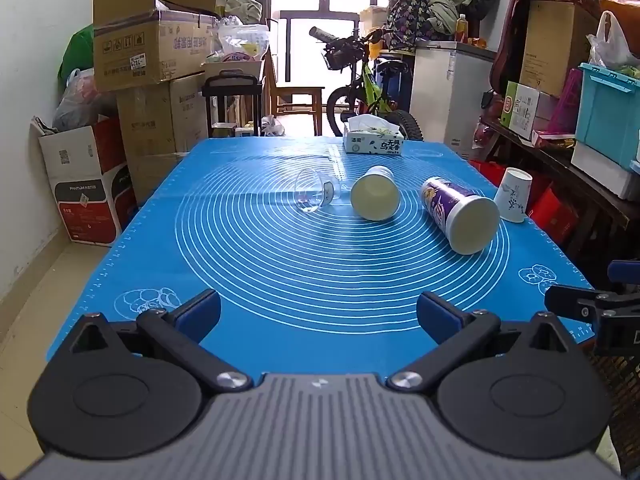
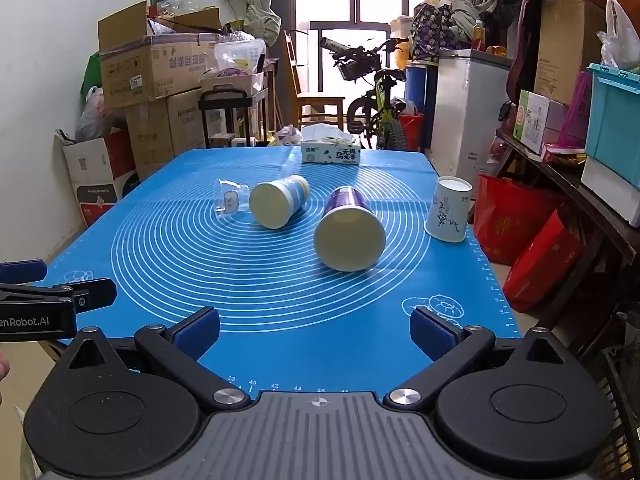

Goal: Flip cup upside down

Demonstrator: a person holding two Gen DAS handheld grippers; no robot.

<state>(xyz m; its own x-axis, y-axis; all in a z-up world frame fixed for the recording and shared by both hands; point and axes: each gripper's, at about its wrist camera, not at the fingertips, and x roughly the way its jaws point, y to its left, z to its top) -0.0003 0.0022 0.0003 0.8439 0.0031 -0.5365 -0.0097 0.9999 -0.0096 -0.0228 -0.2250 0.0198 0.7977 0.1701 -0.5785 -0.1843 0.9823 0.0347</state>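
While four cups sit on the blue mat [image 1: 280, 280] ahead of me, three of them lie on their sides: a clear plastic cup [image 1: 314, 195] farthest to my left, a pale yellow cup [image 1: 375, 198] just beside it with its mouth turned toward me, and a purple-printed cup [image 1: 460, 214] to the right of that, its wide opening facing me as well. Near the mat's right edge a white cup with a dark floral print [image 1: 513, 195] stands mouth down. At the far end of the mat rests a tissue box [image 1: 373, 141]. My left tongs [image 1: 319, 314] hover low over the near edge, fingers spread wide with nothing between them, and my right tongs [image 2: 315, 330] hang the same way, parted and empty, well short of the cups. Beyond the table I see stacked cardboard boxes [image 1: 148, 52] and a bicycle [image 1: 366, 88].
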